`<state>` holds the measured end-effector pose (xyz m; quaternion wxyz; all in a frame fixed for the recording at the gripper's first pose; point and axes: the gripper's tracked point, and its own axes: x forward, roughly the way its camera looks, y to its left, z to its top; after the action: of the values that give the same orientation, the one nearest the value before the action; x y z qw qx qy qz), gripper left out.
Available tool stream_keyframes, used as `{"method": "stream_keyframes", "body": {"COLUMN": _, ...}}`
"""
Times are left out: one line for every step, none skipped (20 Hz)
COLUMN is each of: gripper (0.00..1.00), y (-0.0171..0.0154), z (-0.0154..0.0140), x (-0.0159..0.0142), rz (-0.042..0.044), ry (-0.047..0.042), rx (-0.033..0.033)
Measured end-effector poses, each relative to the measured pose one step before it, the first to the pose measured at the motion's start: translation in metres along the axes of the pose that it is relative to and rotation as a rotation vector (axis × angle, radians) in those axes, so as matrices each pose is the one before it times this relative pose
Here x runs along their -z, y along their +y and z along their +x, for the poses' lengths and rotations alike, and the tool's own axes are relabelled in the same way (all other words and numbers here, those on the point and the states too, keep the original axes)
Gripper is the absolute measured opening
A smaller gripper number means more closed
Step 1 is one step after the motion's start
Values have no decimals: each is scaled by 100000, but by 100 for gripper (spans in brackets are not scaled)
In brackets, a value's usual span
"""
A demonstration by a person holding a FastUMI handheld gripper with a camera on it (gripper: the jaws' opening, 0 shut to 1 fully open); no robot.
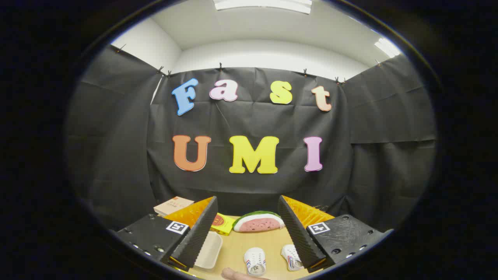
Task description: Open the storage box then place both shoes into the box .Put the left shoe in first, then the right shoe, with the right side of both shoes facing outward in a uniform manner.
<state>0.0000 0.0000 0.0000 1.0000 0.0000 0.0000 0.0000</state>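
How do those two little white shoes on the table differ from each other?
The middle shoe lies fully in sight between the fingers of the open tool, while the other shoe sits beside it, partly hidden behind one finger. The middle shoe points straight ahead; the other shoe is angled. Both are small, white, with striped sides, resting on the wooden table.

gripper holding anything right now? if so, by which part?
Nothing is held. The gripper is open, fingers spread wide with only air between them. Both shoes, one and the other, lie on the table below, untouched.
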Motion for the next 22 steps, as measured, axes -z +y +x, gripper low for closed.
{"method": "stream_keyframes", "body": {"gripper": 95, "y": -89, "z": -5, "x": 200, "rz": 664, "ry": 424, "rx": -166}}
{"method": "stream_keyframes", "body": {"gripper": 95, "y": -381, "z": -12, "x": 292, "rz": 478, "ry": 391, "rx": 2}}
{"method": "stream_keyframes", "body": {"gripper": 95, "y": -339, "z": -28, "x": 127, "rz": 726, "ry": 88, "rx": -72}}
{"method": "stream_keyframes", "body": {"gripper": 95, "y": -310, "z": 114, "x": 299, "rz": 466, "ry": 625, "rx": -130}}
{"method": "stream_keyframes", "body": {"gripper": 95, "y": -331, "z": 67, "x": 243, "rz": 310, "ry": 737, "rx": -55}}
{"method": "stream_keyframes", "body": {"gripper": 95, "y": -513, "z": -5, "x": 106, "rz": 450, "ry": 346, "rx": -20}}
{"method": "stream_keyframes", "body": {"gripper": 95, "y": -404, "z": 14, "x": -70, "rz": 573, "ry": 263, "rx": -291}}
{"method": "stream_keyframes", "body": {"gripper": 95, "y": -501, "z": -5, "x": 60, "rz": 408, "ry": -88, "rx": 152}}
{"method": "stream_keyframes", "body": {"gripper": 95, "y": -708, "z": 108, "x": -137, "rz": 284, "ry": -185, "rx": 222}}
{"method": "stream_keyframes", "body": {"gripper": 95, "y": -679, "z": 159, "x": 99, "rz": -173, "ry": 161, "rx": 395}}
{"method": "stream_keyframes", "body": {"gripper": 95, "y": -814, "z": 164, "x": 153, "rz": -105, "ry": 310, "rx": 708}}
{"method": "stream_keyframes", "body": {"gripper": 95, "y": -684, "z": 245, "x": 243, "rz": 62, "ry": 471, "rx": 346}}
{"method": "stream_keyframes", "body": {"gripper": 95, "y": -625, "z": 62, "x": 159, "rz": 16, "ry": 786, "rx": 331}}
{"method": "stream_keyframes", "body": {"gripper": 95, "y": -712, "z": 210, "x": 341, "rz": 136, "ry": 545, "rx": 298}}
{"method": "stream_keyframes", "body": {"gripper": 95, "y": -493, "z": 369, "x": 200, "rz": -80, "ry": 758, "rx": -166}}
{"method": "stream_keyframes", "body": {"gripper": 95, "y": -411, "z": 537, "x": 463, "rz": -190, "ry": 728, "rx": -375}}
{"method": "stream_keyframes", "body": {"gripper": 95, "y": -411, "z": 469, "x": 374, "rz": -67, "ry": 875, "rx": -331}}
{"method": "stream_keyframes", "body": {"gripper": 95, "y": -203, "z": 689, "x": 637, "rz": 238, "ry": 1388, "rx": -1173}}
{"method": "stream_keyframes", "body": {"gripper": 95, "y": 89, "z": 746, "x": 780, "rz": 297, "ry": 1935, "rx": -1589}}
{"method": "stream_keyframes", "body": {"gripper": 96, "y": 149, "z": 879, "x": 791, "rz": 342, "ry": 1875, "rx": -2264}}
{"method": "stream_keyframes", "body": {"gripper": 97, "y": 344, "z": 814, "x": 696, "rz": 640, "ry": 1803, "rx": -2764}}
{"method": "stream_keyframes", "body": {"gripper": 97, "y": 330, "z": 1007, "x": 939, "rz": 601, "ry": 2325, "rx": -3204}}
